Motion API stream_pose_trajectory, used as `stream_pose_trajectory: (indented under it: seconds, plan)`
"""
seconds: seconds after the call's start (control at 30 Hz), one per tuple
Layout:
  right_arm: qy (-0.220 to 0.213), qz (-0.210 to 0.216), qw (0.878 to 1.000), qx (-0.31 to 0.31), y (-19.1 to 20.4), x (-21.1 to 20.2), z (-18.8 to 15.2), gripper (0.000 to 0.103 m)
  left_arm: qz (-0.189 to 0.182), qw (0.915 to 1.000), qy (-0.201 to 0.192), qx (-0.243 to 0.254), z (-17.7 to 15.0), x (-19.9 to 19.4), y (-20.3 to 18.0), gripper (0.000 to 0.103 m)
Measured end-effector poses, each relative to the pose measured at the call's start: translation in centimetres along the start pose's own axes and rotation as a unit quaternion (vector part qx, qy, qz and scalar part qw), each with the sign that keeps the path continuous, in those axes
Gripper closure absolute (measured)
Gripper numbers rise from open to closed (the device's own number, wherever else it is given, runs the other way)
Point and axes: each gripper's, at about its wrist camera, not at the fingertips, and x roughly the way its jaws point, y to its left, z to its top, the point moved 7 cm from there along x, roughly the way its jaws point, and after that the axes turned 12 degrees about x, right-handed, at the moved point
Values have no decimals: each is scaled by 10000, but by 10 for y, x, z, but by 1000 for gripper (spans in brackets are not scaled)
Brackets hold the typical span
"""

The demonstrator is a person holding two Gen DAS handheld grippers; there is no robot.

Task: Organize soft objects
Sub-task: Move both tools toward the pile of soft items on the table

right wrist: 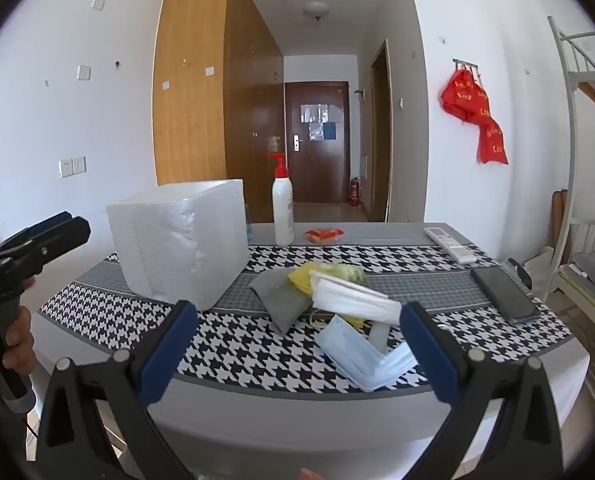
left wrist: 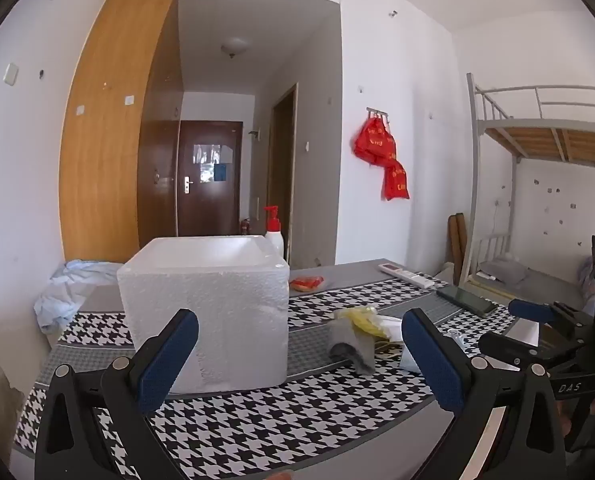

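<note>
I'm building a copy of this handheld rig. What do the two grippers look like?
Both look alike. The left gripper and right gripper have black plastic frames with silver rivets at the pivots, and jaws faced with dark blue textured pads. From the right camera, the left one shows a black pistol-style handle. White lettering "DAS" marks the right one's body. No cables are clearly visible.

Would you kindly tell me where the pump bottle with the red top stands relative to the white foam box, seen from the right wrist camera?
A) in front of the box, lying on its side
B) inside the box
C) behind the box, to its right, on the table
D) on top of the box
C: the pump bottle stands upright on the table beyond the foam box, off its right rear corner, not in or on it.
</note>
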Motion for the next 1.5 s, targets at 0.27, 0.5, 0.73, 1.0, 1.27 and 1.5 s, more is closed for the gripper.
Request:
stream_pose_trajectory:
  seconds: [0.27, 0.5, 0.73, 1.0, 1.27, 1.5]
  plan:
    - [-13, -30, 10000, -19, 1, -2, 0, 1, -66, 9998, 72, -155, 0, 2, -4, 1]
    - [-24, -33, 10000, -35, 3, -6, 2, 1, -125, 9997, -25, -201, -2, 1, 0, 1]
    - [11, -19, 10000, -63, 4, -1, 1, 1, -88, 9999, -63, -124, -2, -2, 0, 1]
    - [3, -12, 10000, -49, 4, -2, 3, 1, -152, 9998, 12, -161, -2, -2, -1, 1]
    - [-24, 3, 10000, -84, 5, -3, 4, 1, -54, 9997, 79, -240, -3, 1, 4, 1]
    - [-18, 12, 10000, -76, 4, -2, 6, 1, 0, 9994, 127, -310, -3, 4, 7, 1]
